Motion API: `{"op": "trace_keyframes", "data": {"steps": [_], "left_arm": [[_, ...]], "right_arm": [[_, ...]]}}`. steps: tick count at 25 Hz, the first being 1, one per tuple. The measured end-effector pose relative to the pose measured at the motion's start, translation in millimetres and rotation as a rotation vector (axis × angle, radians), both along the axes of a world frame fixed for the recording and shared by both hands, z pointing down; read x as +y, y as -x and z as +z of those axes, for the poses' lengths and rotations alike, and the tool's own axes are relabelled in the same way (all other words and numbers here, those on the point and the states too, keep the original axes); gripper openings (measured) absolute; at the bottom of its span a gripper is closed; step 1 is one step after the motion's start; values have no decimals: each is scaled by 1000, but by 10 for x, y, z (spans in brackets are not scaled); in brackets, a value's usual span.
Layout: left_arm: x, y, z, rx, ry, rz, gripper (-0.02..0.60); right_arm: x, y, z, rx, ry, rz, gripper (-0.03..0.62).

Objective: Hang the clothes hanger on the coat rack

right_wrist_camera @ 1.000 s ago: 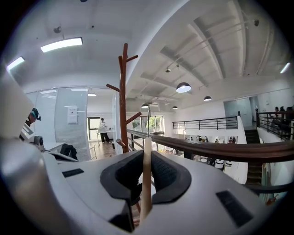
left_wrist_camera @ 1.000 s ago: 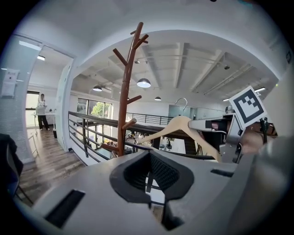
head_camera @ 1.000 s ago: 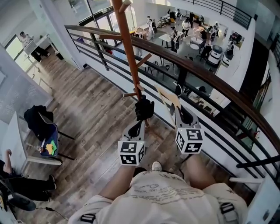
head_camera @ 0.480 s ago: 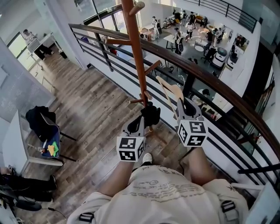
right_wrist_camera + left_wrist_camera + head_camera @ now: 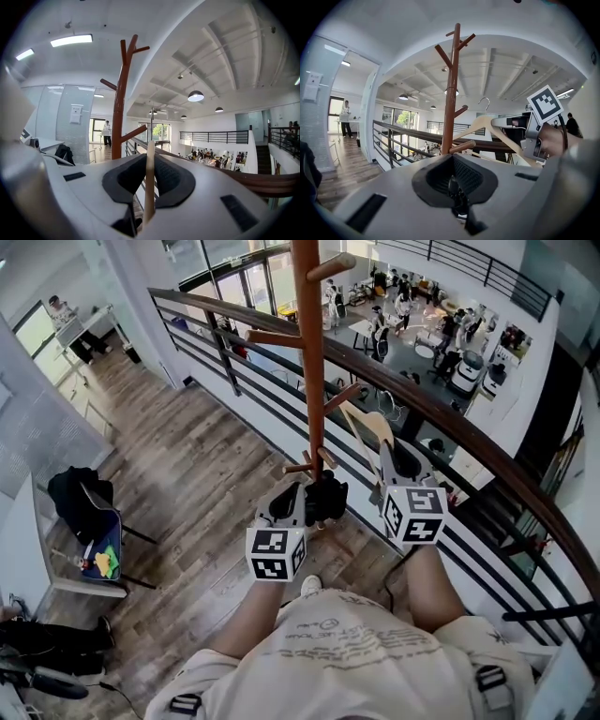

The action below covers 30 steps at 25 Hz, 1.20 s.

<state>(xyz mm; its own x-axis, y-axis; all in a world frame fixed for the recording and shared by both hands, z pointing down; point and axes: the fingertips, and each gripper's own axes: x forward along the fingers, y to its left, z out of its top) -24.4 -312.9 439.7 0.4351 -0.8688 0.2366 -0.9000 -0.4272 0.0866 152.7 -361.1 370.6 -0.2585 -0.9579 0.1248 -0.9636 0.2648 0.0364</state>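
The right hand-held gripper (image 5: 150, 164) is clamped on the pale wooden clothes hanger (image 5: 367, 427), with the tall reddish-brown wooden coat rack (image 5: 307, 352) just to its left. The left hand-held gripper (image 5: 453, 185) has its jaws together, empty, the rack's pole directly ahead.

Pale hanger (image 5: 367, 430) near upright brown coat rack (image 5: 307, 352).
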Motion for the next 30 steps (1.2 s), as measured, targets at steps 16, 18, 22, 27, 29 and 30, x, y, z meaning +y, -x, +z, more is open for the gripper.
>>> {"op": "trace_keyframes", "data": {"steps": [16,18,22,27,29,30], "left_arm": [[-41,304,86,20,16,-29,3],[-36,342,103,20,20,-33,3],[-51,416,119,19,24,-42,3],[-101,491,124,15,25,-48,3],[-123,519,126,15,24,-50,3],[-134,530,126,15,24,-51,3]], "right_arm": [[-281,503,51,73,11,-77,49],[-292,563,76,80,16,-88,49],[-326,659,127,91,27,-106,49],[-359,777,194,100,44,-134,49],[-367,823,235,104,52,-146,49],[-371,840,259,108,57,-152,49]]}}
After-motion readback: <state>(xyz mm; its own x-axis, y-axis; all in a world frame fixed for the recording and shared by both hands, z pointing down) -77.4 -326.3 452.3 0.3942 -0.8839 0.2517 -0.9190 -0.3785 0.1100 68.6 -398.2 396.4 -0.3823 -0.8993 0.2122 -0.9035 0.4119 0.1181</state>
